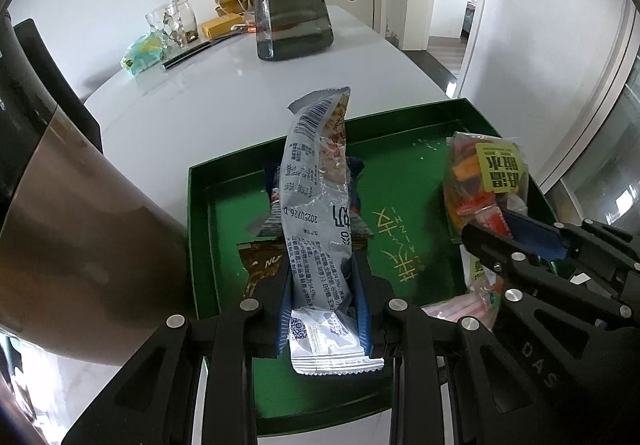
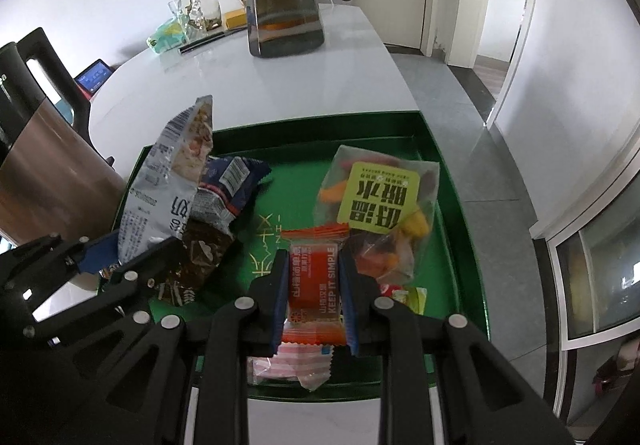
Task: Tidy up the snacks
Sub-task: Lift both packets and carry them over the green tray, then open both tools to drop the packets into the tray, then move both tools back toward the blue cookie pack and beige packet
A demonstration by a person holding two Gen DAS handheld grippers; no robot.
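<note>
Over the tray's (image 1: 200, 205) left half, in the left wrist view, your left gripper (image 1: 324, 309) clamped a grey packet (image 1: 316, 205), upright.

Near the front edge, in the right wrist view, your right gripper (image 2: 314, 297) pinched an orange packet (image 2: 314, 277). Placing seemed underway; next, lower both and release.

Both tools are matte black plastic linkages with open triangular cutouts and round silver rivets at the pivots. The left gripper (image 1: 325, 309) carries blue ribbed pads on its fingers (image 1: 283, 309); the right gripper (image 2: 314, 299) matches, with white "DAS" lettering on its body.
</note>
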